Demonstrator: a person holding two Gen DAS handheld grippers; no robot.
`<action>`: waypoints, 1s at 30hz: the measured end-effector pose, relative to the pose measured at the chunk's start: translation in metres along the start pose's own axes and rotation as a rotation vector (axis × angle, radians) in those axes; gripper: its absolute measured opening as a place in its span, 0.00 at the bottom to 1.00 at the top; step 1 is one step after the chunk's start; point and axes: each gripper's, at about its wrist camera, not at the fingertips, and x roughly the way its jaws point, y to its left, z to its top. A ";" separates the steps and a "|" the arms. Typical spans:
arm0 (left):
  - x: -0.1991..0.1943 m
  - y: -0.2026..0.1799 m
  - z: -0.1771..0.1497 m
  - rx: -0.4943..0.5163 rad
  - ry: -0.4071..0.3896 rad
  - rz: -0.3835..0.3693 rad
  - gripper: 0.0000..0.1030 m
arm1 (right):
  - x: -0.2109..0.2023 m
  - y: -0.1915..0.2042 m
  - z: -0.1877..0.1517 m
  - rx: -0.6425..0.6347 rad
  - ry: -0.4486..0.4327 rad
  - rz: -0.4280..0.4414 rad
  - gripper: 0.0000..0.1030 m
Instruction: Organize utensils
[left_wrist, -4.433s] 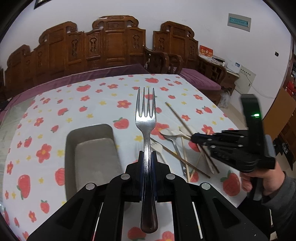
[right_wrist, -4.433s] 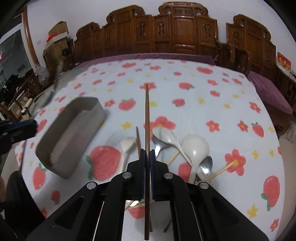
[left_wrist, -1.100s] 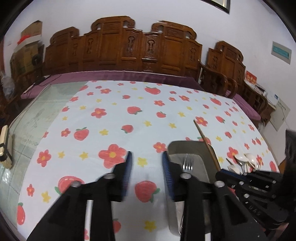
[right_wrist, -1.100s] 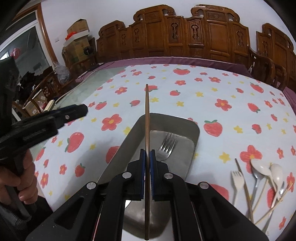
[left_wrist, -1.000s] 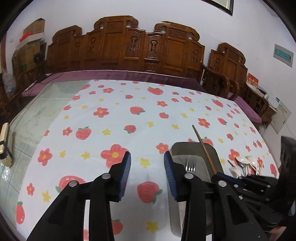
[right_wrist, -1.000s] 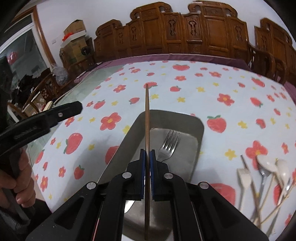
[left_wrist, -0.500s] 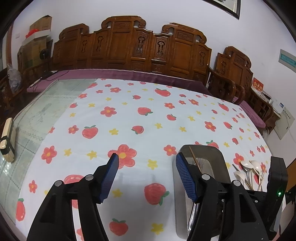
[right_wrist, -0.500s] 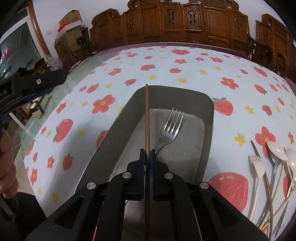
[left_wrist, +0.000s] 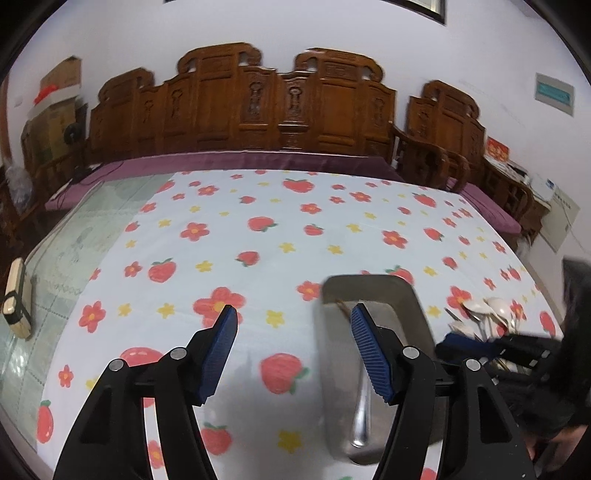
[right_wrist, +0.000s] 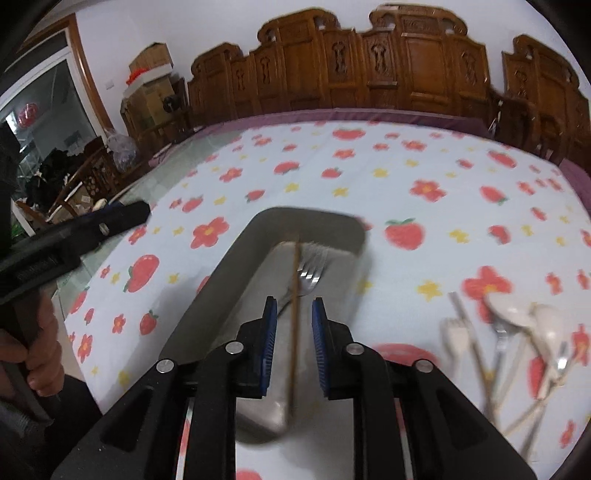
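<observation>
One chopstick (right_wrist: 294, 295) is being released into the tray (right_wrist: 221, 273) beside the fork (right_wrist: 310, 266), seemingly freed by the parted right gripper (right_wrist: 294, 325). The left gripper (left_wrist: 291, 350) is being held wide, empty. Next, the pile (right_wrist: 517, 332) is probably being targeted.

Left gripper (left_wrist: 291, 339) with blue pads spread wide over the strawberry tablecloth (left_wrist: 258, 236), metal tray (left_wrist: 417, 314) just right of its right finger, fork handle (left_wrist: 360, 417) inside, spoons (left_wrist: 484, 310) farther right, carved wooden chairs (left_wrist: 280, 107) beyond
</observation>
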 end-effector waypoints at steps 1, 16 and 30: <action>-0.002 -0.006 -0.001 0.008 -0.001 -0.008 0.59 | -0.011 -0.006 -0.002 -0.006 -0.015 -0.008 0.21; -0.024 -0.108 -0.031 0.154 0.019 -0.132 0.59 | -0.071 -0.115 -0.050 -0.020 0.032 -0.145 0.21; -0.015 -0.149 -0.050 0.221 0.062 -0.156 0.59 | -0.026 -0.137 -0.076 0.006 0.171 -0.116 0.21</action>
